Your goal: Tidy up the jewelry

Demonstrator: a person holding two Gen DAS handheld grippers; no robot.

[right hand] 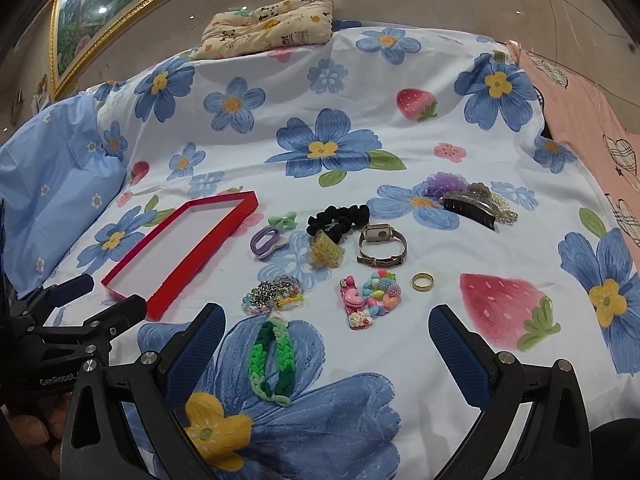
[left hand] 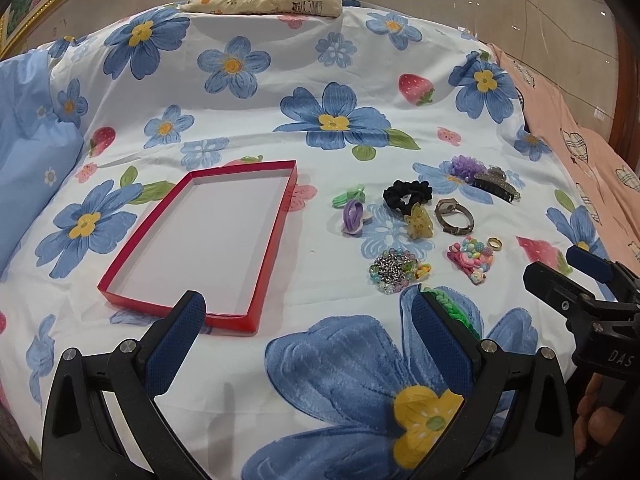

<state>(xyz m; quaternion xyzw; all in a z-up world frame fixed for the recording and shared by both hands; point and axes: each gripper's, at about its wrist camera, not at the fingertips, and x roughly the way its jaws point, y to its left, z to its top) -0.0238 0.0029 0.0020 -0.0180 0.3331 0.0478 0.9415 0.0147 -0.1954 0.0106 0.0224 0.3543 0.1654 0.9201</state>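
Note:
An empty red tray [left hand: 120, 294] [right hand: 168, 300] lies on the flowered sheet, left of the jewelry. The scattered pieces include a green braided bracelet [right hand: 272, 360] [left hand: 452, 304], a beaded chain bracelet [left hand: 394, 270] [right hand: 272, 300], a colourful bead clip [left hand: 472, 258] [right hand: 370, 298], a gold ring [left hand: 495, 243] [right hand: 423, 281], a watch [left hand: 454, 216] [right hand: 380, 246], a black scrunchie [left hand: 408, 194] [right hand: 338, 218] and a dark claw clip [left hand: 498, 186] [right hand: 472, 206]. My left gripper [left hand: 308, 322] is open above the sheet near the tray's front corner. My right gripper [right hand: 328, 334] is open, with the green bracelet lying just inside its left finger.
A yellow star clip [right hand: 325, 254], purple hair ties [right hand: 266, 242] and a green bow [right hand: 282, 220] lie among the pieces. A panda-print pillow [right hand: 272, 26] sits at the far edge, a blue pillow [right hand: 52, 184] at left, pink fabric [right hand: 600, 120] at right.

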